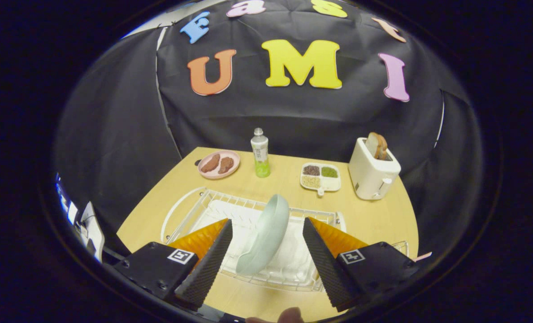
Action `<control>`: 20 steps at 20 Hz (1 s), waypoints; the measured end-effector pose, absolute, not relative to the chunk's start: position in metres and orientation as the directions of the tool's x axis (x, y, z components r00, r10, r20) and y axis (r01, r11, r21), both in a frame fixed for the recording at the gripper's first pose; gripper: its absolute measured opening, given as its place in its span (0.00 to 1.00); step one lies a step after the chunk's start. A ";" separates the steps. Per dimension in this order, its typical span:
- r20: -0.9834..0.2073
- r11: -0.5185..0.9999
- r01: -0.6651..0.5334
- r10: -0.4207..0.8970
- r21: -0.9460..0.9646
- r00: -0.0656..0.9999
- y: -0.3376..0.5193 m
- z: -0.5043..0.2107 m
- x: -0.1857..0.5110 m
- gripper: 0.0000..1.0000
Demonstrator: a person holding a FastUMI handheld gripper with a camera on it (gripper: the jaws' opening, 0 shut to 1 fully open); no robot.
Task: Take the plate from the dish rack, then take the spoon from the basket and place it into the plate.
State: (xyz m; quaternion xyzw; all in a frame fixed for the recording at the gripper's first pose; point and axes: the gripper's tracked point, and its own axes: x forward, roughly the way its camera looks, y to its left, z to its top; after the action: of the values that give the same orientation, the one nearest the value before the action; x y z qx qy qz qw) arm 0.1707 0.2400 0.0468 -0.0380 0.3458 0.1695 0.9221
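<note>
The gripper is spread wide, its two fingers well apart and pressing on nothing. The plate, pale green, stands on edge and tilted in the dish rack, between the two fingers but touching neither; a clear gap shows on each side. The dish rack is white wire with a white tray beneath it and sits on the light wooden tabletop, directly ahead of the gripper. The basket and the spoon cannot be made out.

Beyond the rack, along the far side of the tabletop, four items stand apart from one another. A pink dish carries two brown pieces of food. Just beside it stands a clear bottle, upright, with green liquid in its lower part; it bears a label, but the print is too small to read. Next comes a white divided tray with four compartments: dark grains, green grains and pale grains fill three, and the fourth looks white. Farthest along is a white toaster with a slice of toast standing up out of its slot.

Each gripper body carries a small square black-and-white marker; no readable word appears on either. A fingertip of the person shows at the near edge, below the gripper.
</note>
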 end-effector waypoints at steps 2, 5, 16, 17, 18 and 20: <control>-0.687 0.946 -0.322 0.259 0.038 0.679 0.245 0.027 0.179 1.00; -0.735 0.955 -0.292 0.238 0.057 0.635 0.250 -0.001 0.181 1.00; -0.829 0.995 -0.092 0.092 0.049 0.552 0.253 -0.037 0.206 0.48; -0.835 0.997 -0.072 0.065 0.030 0.547 0.251 -0.036 0.207 0.44; -0.839 0.998 -0.058 0.050 0.022 0.542 0.254 -0.034 0.206 0.42; -0.844 1.000 -0.019 0.011 0.001 0.536 0.255 -0.031 0.206 0.40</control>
State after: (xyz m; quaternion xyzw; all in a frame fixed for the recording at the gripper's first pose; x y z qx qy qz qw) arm 0.2057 0.2553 -0.0312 -0.0043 0.4815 0.0086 0.8764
